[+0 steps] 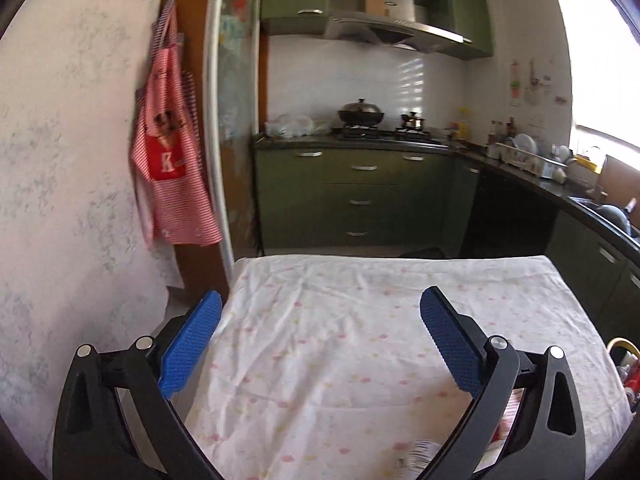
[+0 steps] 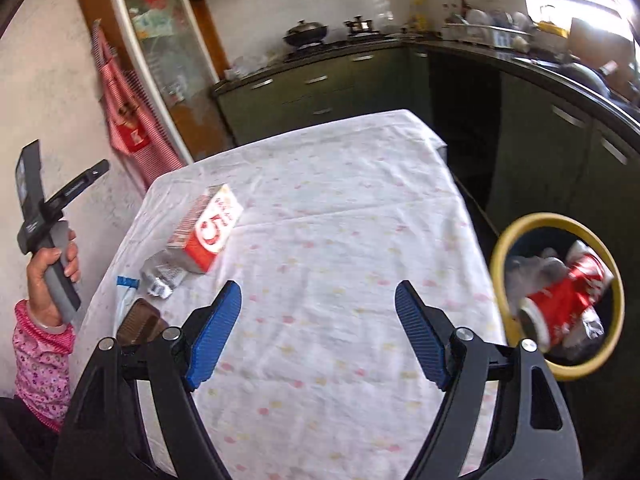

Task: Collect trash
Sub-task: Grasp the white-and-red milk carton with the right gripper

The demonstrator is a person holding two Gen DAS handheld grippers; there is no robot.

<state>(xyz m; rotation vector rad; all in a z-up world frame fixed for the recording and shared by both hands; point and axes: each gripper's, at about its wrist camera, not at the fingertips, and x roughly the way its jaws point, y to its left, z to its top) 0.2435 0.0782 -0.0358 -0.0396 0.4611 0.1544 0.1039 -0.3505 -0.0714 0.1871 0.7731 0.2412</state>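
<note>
Here, my grippers: left [image 1: 320,318] and right [image 2: 318,312], both wide, empty.
Table [image 2: 360,208]: one red carton [image 2: 208,236], one foil wrapper [image 2: 162,278], left.
Bin [image 2: 558,296]: one crushed red can [image 2: 564,296], right.

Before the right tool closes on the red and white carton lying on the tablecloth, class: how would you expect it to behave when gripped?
The red and white carton looks like thin card, so it may dent under a hard squeeze. It lies flat on a broad face, so it should slide, not roll. Probably light if empty, though its contents cannot be seen. The right tool is open.

Left wrist view low, level over white floral-cloth worktop [image 1: 340,320]; right wrist view higher, tilted down; both face far green kitchen cabinets [image 2: 312,80].
</note>
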